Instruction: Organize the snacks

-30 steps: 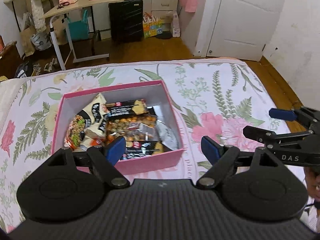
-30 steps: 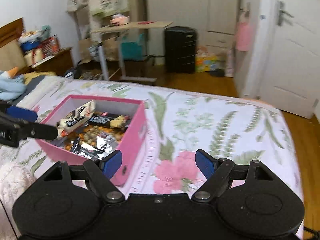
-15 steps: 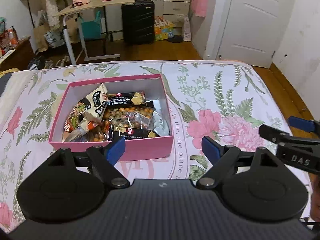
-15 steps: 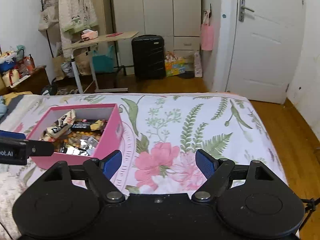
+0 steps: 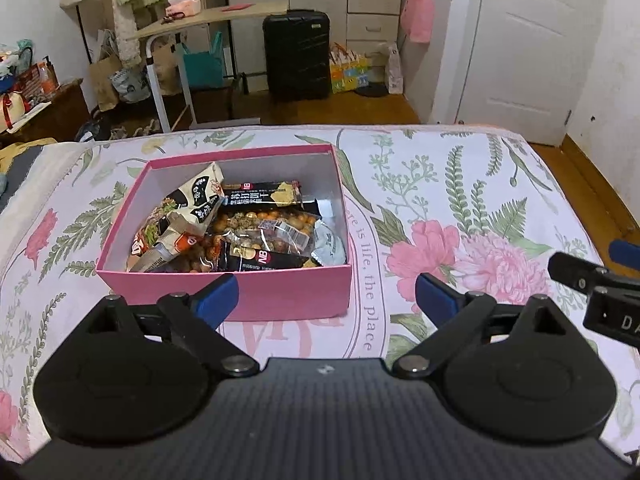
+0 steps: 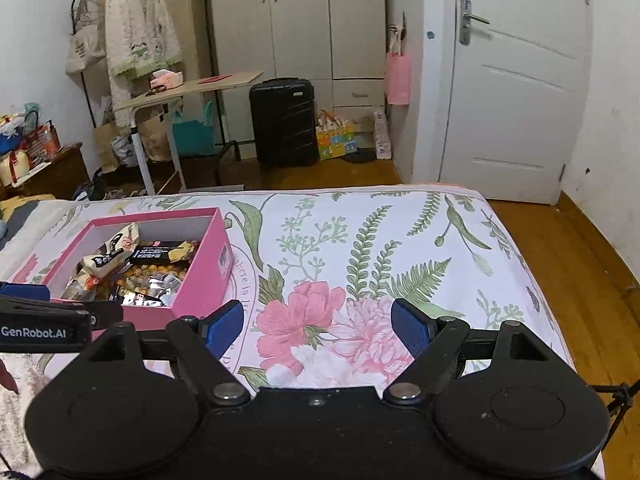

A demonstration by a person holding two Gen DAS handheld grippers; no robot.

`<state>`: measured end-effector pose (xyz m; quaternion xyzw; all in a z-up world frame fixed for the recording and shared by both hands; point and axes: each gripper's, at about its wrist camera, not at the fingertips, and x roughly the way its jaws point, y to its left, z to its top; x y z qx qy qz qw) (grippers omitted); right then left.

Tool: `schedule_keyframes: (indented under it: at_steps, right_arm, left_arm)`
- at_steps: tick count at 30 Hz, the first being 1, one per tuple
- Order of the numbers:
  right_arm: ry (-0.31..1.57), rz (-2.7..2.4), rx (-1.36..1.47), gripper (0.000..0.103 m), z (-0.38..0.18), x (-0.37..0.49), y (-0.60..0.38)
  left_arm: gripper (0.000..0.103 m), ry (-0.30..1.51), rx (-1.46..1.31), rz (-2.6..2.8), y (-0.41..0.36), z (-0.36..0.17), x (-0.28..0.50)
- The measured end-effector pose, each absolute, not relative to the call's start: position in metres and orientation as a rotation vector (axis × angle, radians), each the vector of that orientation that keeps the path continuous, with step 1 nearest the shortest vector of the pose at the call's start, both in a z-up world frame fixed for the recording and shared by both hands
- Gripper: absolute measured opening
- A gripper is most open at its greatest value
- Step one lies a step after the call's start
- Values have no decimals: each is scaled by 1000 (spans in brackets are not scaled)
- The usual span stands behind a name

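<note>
A pink box sits on the floral bedspread, and it also shows in the right wrist view. It holds several snack packets, among them black bars, a clear bag of nuts and cream pouches. My left gripper is open and empty, just in front of the box's near wall. My right gripper is open and empty, over the bedspread to the right of the box. Each gripper shows at the edge of the other's view.
The floral bedspread stretches right of the box to the bed's edge. Beyond the bed are a wooden floor, a black suitcase, a folding table and a white door.
Both grippers have pulled back and up from the box, so it looks smaller and farther away. Both stay open and empty.
</note>
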<state>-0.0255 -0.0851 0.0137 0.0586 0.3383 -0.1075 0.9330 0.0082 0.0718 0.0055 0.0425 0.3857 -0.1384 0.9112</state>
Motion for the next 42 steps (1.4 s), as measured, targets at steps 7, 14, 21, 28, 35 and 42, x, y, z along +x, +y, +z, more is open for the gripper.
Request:
schedule_keyframes:
  at_steps: [7, 14, 21, 28, 35, 42]
  right_arm:
    - [687, -232, 117, 85, 8, -30, -88]
    - [698, -240, 94, 87, 3, -31, -87]
    - [700, -242, 81, 92, 3, -32, -86]
    - [708, -271, 78, 102, 3, -31, -86]
    - [743, -293, 82, 102, 0, -29, -87]
    - [733, -287, 89, 102, 1, -30, -86]
  left_arm:
    - [96, 799, 91, -268, 69, -2, 9]
    - [101, 807, 73, -263, 68, -7, 8]
    - [101, 785, 71, -258, 67, -4, 1]
    - [103, 781, 87, -263, 65, -2, -3]
    - [103, 780, 80, -242, 67, -4, -4]
    - [103, 777, 76, -206, 69, -5, -4]
